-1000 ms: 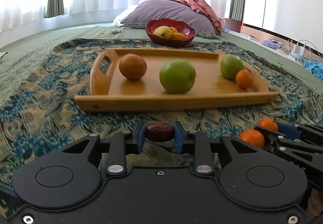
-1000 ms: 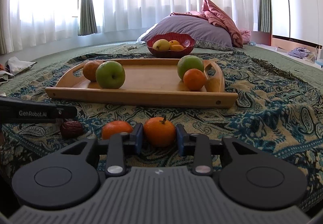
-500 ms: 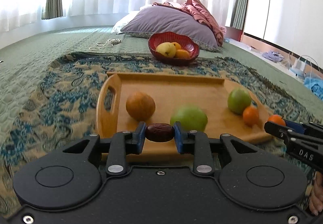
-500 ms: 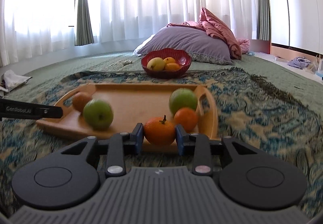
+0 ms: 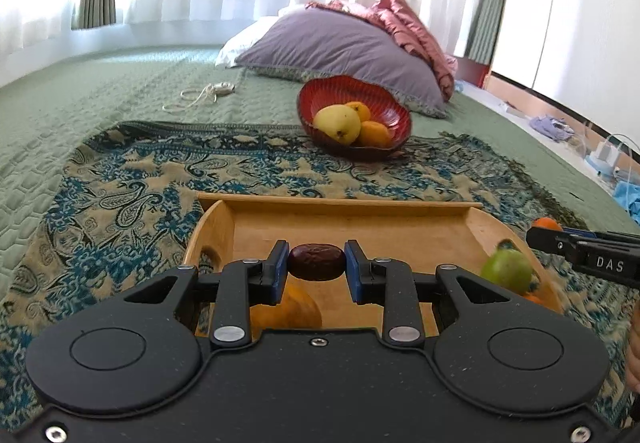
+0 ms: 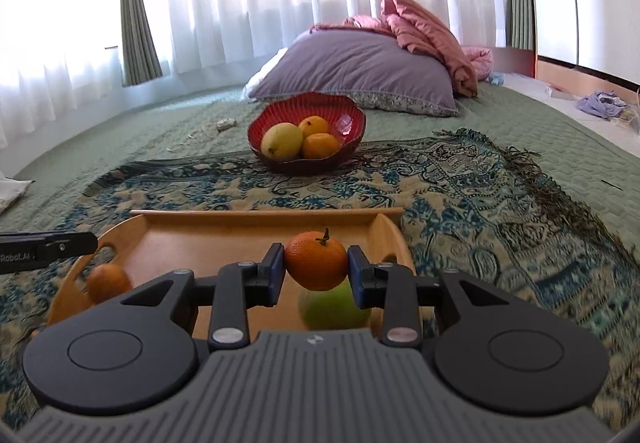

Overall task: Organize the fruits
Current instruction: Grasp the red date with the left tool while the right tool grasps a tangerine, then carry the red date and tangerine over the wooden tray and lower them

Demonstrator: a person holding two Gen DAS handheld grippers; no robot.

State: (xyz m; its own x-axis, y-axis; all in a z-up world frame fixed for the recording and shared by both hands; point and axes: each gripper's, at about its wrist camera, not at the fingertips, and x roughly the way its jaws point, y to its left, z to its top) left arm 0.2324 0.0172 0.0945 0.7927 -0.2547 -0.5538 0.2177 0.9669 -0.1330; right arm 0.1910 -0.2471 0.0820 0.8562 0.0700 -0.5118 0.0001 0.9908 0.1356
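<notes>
In the left wrist view, our left gripper (image 5: 317,263) has its fingers (image 5: 278,269) closed on a dark red date (image 5: 317,262), held above the wooden tray (image 5: 400,227). In the tray we see a brown-orange fruit (image 5: 286,309) just under the fingers and a green apple (image 5: 506,269) at the right end, with a bit of orange fruit beside it. Beyond the tray, on the patterned cloth (image 5: 120,195), stands a red bowl (image 5: 394,115) holding a yellow pear (image 5: 336,123) and two oranges (image 5: 374,133). At the right edge our right gripper (image 5: 584,247) shows, an orange peeking behind its fingers.

In the right wrist view, the right gripper (image 6: 316,263) clamps a mandarin (image 6: 316,261) with a stem over the tray (image 6: 240,219). Below it lies a blurred green apple (image 6: 334,309); a brown-orange fruit (image 6: 108,281) sits at the tray's left end. The red bowl (image 6: 348,119) behind holds the pear (image 6: 282,141) and two oranges (image 6: 320,145). The left gripper's finger (image 6: 44,247) pokes in from the left.
</notes>
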